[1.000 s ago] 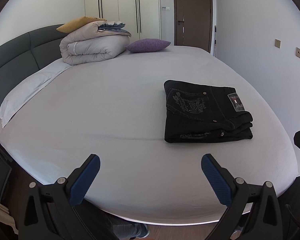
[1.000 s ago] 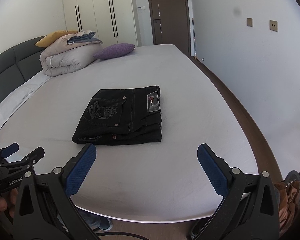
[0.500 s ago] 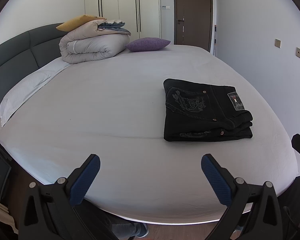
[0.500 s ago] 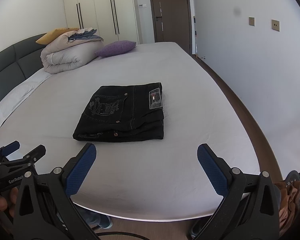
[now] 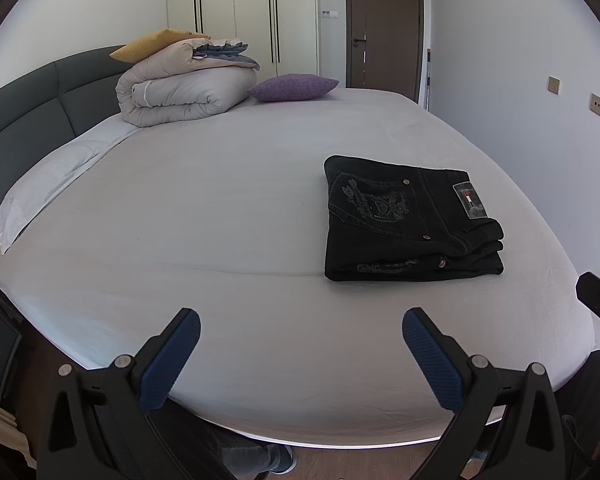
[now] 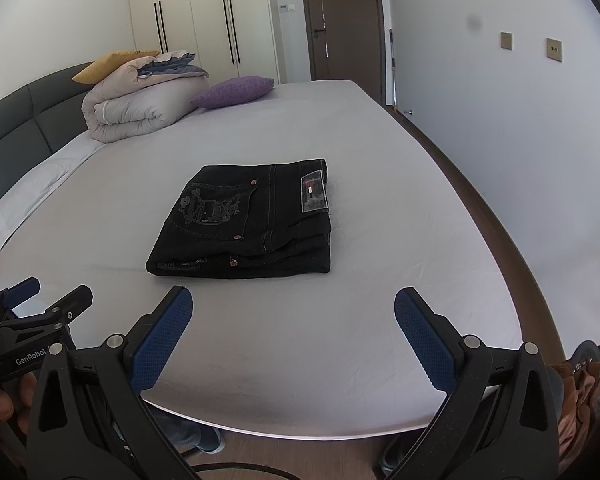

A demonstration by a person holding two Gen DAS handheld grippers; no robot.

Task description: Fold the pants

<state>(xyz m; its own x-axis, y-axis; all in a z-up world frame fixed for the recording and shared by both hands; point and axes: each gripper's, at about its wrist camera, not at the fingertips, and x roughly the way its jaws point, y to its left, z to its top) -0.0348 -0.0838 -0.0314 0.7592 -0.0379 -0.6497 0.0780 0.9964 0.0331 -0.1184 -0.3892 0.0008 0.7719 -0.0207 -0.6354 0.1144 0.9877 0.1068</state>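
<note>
Pants [image 5: 408, 220] lie folded in a neat black stack on the bed [image 5: 220, 220]. In the left wrist view the stack sits toward the right side of the bed, a little way in from the near edge. In the right wrist view the same pants [image 6: 248, 224] sit near the middle, between the near edge and the far edge. A stitched pocket and a small patch face up on top.

The left tongs [image 5: 300, 356] hang over the near edge of the bed. Their blue pads [image 5: 172, 356] are wide apart and hold nothing. The pants are apart from them, farther in and to the right.

The right tongs [image 6: 292, 332] also hang over the near edge, wide apart with nothing between the pads [image 6: 160, 340]. The pants lie just past them, not touching.

The left tongs show up again at the low left of the right wrist view.

At the far left corner of the bed there is a rolled blanket [image 5: 184, 92] with a yellow pillow [image 5: 152, 42] on top. A purple pillow [image 5: 294, 87] lies just beside the blanket. A white pillow [image 5: 48, 188] rests along the left edge by the dark headboard [image 5: 28, 108].
</note>
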